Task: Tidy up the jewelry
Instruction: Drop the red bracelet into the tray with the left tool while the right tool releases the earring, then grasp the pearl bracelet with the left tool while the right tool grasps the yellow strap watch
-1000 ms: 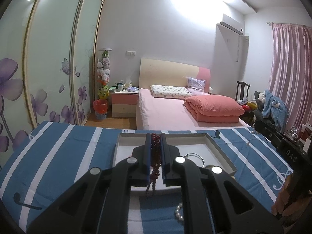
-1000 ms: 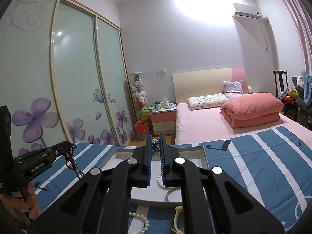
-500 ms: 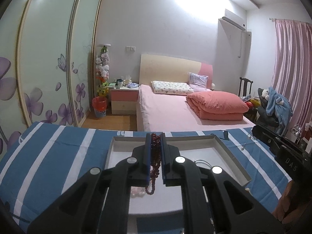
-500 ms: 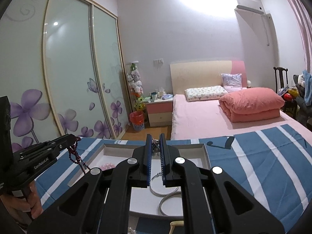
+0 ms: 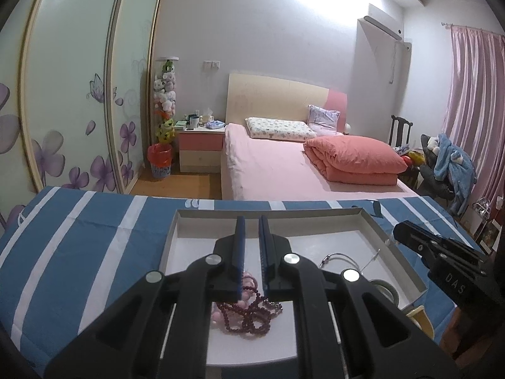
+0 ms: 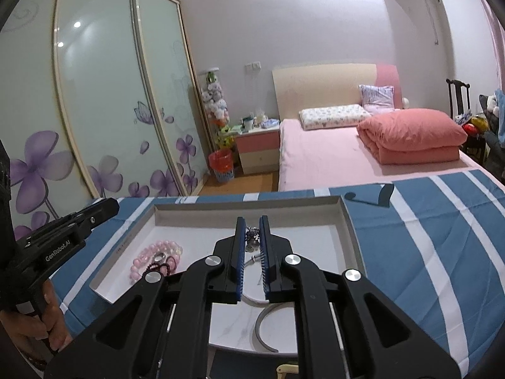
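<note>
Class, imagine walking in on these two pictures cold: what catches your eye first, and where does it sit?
Probably the shallow white tray on the blue striped cloth, with a dark red bead necklace heaped in it below the left gripper. In the right wrist view, the right gripper holds a small metal piece over the tray. Beyond stands the pink bed.

A blue striped cloth (image 5: 79, 237) is covering the table. At 12 o'clock a bed (image 5: 274, 170) is carrying a folded coral quilt (image 5: 353, 161); at 11 o'clock a red bin (image 5: 160, 164) is standing beside a nightstand (image 5: 200, 151)
</note>
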